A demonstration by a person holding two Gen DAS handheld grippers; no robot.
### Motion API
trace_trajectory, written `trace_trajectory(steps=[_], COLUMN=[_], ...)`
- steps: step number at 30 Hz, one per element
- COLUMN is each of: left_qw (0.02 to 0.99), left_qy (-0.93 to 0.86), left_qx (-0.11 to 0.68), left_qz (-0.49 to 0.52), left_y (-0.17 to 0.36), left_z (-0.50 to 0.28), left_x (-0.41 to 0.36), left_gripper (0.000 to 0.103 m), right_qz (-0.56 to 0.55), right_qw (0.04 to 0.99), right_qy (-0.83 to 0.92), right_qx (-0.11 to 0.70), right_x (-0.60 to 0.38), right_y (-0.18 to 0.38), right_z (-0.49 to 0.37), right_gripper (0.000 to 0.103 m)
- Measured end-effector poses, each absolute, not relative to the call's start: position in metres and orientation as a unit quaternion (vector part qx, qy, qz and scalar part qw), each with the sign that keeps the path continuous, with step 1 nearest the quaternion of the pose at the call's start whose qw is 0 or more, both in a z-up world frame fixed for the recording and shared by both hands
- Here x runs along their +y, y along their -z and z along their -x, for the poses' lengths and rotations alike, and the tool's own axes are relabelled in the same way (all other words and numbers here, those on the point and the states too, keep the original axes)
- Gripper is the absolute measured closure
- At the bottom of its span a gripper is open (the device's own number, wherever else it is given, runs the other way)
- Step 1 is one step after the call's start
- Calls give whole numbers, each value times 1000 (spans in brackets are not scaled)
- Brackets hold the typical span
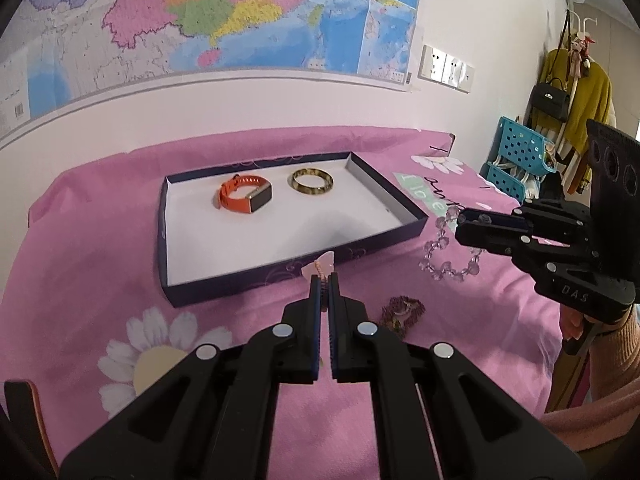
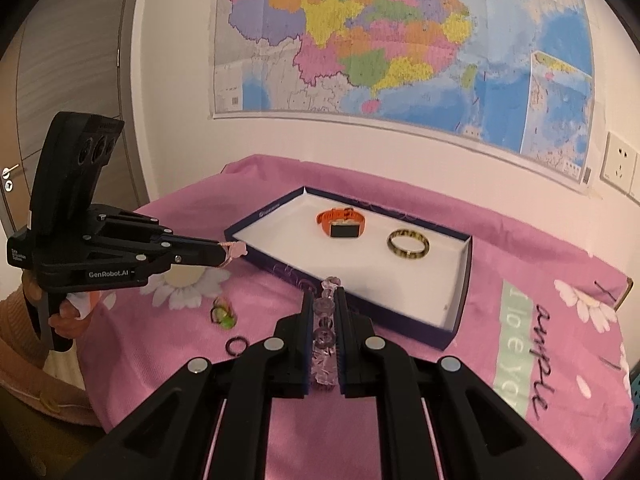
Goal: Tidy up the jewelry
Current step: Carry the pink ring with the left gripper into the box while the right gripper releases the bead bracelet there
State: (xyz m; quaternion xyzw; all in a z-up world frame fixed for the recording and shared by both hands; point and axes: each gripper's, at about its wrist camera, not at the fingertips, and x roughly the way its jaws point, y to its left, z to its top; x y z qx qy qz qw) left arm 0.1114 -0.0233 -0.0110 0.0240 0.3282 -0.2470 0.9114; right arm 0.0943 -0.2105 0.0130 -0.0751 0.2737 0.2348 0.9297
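Transfer into the tray (image 1: 168, 216) is the step in hand, judged from how things lie: an orange watch (image 1: 245, 196) and a mottled bangle (image 1: 311, 180) are already laid side by side at its far end, while the near half is bare. The left gripper (image 1: 325, 280) is clamped on a pink butterfly piece (image 1: 322, 265), held just above the tray's near wall. The right gripper (image 2: 323, 300) is closed around a clear pink bead bracelet (image 2: 325, 336), which is seen hanging in a loop at the tray's right side. A small brown ornament (image 1: 402, 312), a green-and-black item (image 2: 223, 314) and a dark ring (image 2: 235, 346) are left on the pink cloth (image 1: 100, 248) nearby. Next, each held piece would need carrying over the wall, lowering onto bare floor apart from the others, and releasing.
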Motion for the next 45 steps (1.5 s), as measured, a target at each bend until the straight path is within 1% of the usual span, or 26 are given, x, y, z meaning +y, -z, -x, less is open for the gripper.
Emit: trace_trajectory(steps=[8,14,34,45], left_qw=[916,913,900,888], left_qy=[238,240,230,218], left_qx=[321,329,368,401], left_qz=[-23,-21,-40,-55], left_y=[3,4,23,41], left_z=[-132,-153,-221,-253], left_x=[-23,-24,-38,-44], left_gripper=[99,99,99,99], right_qz=[76,71,45,1], right_qw=[934,932,924,914], right_qy=[-230,-232,-216,-218], right_qx=[262,268,313,343], right_x=[-210,-207,-198,-197], right_y=[-25,-26,0,18], right_z=[-120,-145,-228,-263], right_gripper=[95,95,95,95])
